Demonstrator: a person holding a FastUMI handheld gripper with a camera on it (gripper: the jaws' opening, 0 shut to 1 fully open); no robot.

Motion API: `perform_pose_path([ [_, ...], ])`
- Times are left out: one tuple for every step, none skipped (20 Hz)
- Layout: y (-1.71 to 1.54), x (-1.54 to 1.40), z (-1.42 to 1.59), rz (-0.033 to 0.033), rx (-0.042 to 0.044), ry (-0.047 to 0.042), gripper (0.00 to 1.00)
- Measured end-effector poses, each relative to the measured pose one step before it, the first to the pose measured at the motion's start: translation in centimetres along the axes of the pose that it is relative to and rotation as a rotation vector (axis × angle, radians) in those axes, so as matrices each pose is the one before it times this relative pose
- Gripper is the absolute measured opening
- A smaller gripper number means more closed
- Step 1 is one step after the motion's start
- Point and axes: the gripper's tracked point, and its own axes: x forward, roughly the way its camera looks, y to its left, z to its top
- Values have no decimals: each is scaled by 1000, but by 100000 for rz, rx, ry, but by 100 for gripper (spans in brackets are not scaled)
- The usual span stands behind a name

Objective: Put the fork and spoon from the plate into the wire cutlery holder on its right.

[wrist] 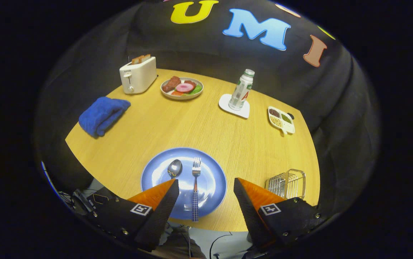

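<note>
Hovering over plate [148,176], gripper [205,185] wide open, empty.

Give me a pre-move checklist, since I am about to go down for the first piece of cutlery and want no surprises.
1. Gripper open, holding nothing: ok.
2. Fork on the blue plate, between the fingers: ok.
3. Spoon on the plate; handle hidden behind the left finger: cannot tell how it lies.
4. Wire cutlery holder upright, right of the plate: ok.
5. Holder empty: cannot tell.
6. Bare table between plate and holder: ok.
</note>
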Motion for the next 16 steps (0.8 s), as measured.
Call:
perform_pose_path([
  [77,426,-885,800,-43,4058,94],
  [305,566,-744,958,580,3769,94],
  [420,436,-658,1595,1251,3315,94],
  [297,344,-521,893,1113,2072,94],
  [176,323,-440,424,679,1907,94],
  [8,171,-142,-159,-510,891,94],
  [-13,388,-127,-498,-1272,536,94],
  [-147,337,-148,-965,-1673,1034,94],
  [45,464,-65,-155,-1301,703,94],
  [-351,181,-453,-2205,-1269,1955,94],
  [39,795,-380,-551,-974,2090,87],
  [65,416,-381,12,-29,3052,80],
  [217,396,-301,656,584,2261,80],
  [696,407,-26,2226,957,1999,80],
  [115,547,-422,34,-583,2928,80],
  [236,547,-46,528,-1290,2314,70],
])
